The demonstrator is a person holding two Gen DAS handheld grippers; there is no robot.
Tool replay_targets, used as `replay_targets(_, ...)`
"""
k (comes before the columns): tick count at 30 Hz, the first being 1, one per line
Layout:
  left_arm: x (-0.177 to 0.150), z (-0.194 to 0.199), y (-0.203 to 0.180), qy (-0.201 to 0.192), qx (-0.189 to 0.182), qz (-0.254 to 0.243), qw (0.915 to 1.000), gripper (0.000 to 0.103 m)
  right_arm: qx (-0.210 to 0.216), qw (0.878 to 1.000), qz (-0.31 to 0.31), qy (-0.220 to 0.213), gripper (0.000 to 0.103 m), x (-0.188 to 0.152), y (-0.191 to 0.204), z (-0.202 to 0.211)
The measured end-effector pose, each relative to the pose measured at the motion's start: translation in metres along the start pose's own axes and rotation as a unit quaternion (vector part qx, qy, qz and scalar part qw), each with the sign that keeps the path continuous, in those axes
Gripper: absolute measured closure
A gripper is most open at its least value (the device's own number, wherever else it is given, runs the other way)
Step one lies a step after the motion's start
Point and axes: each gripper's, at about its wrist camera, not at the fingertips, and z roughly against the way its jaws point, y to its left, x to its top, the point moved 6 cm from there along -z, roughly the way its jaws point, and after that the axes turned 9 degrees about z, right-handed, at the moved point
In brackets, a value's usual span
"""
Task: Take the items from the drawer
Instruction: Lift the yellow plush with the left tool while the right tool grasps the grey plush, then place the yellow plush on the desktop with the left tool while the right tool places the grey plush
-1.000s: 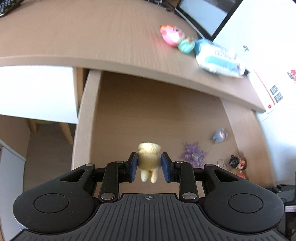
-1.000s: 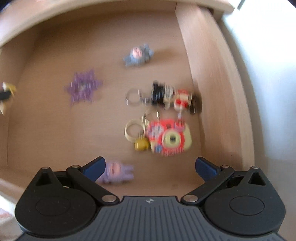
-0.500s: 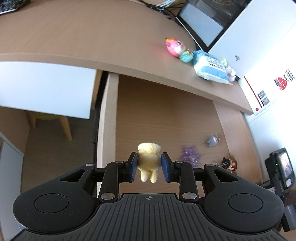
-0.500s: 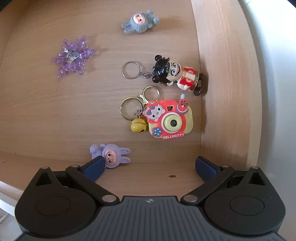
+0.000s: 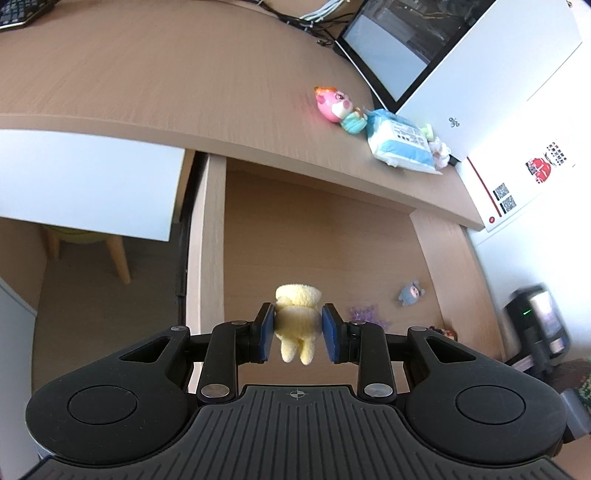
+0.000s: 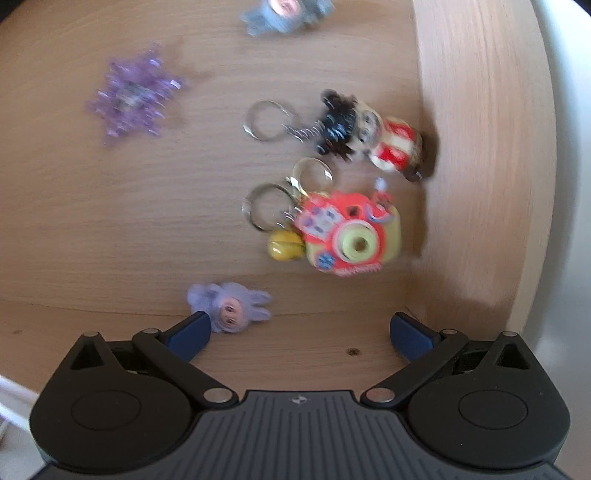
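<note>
Plush: yellow plush toy [image 5: 297, 320] pinched between my left gripper [image 5: 297, 334] pads, lifted clear above the open drawer [image 5: 207, 236].
Left jaws: pressed on the soft body from both sides, legs dangling toward me.
Right jaws: right gripper [image 6: 301, 330] spread wide, nothing between them, hovering low over the drawer floor.
Step in hand: carry the plush up and over to the desk top [image 5: 177, 74], I reckon; keep the squeeze steady, because soft fabric can slip.
Next target: camera keychain [image 6: 351, 236] looks best placed ahead of the right jaws; straddle the body, not the rings.
Left in the drawer: purple bunny [image 6: 231, 308] touching my left-side pad, doll keychain [image 6: 369, 134] against the side wall, purple snowflake [image 6: 133, 99], blue-grey doll [image 6: 284, 13] at the far edge.
In the way: desk edge overhangs the drawer's back, so rise before moving forward.
On the desk: pink figure [image 5: 334, 103], tissue pack [image 5: 400, 146], monitor [image 5: 397, 46].
</note>
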Motion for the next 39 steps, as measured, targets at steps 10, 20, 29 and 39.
replay_targets(10, -0.007, -0.001, -0.003, 0.032, 0.02, -0.023, 0.999, 0.072, -0.024, 0.963, -0.054, -0.262, 0.012, 0.079, -0.005, 0.044)
replay_targets(20, -0.017, -0.005, -0.022, 0.059, 0.024, -0.071, 0.9955, 0.072, 0.053, 0.951, -0.114, -0.284, 0.079, 0.099, -0.016, 0.062)
replay_targets(29, 0.014, -0.014, -0.078, 0.025, -0.007, -0.124, 0.9919, 0.072, 0.066, 0.928, -0.088, -0.357, 0.084, 0.015, -0.004, 0.119)
replay_targets(39, 0.019, -0.041, -0.104, 0.047, -0.009, -0.116, 0.9921, 0.072, 0.068, 0.931, -0.078, -0.351, 0.056, 0.012, -0.012, 0.086)
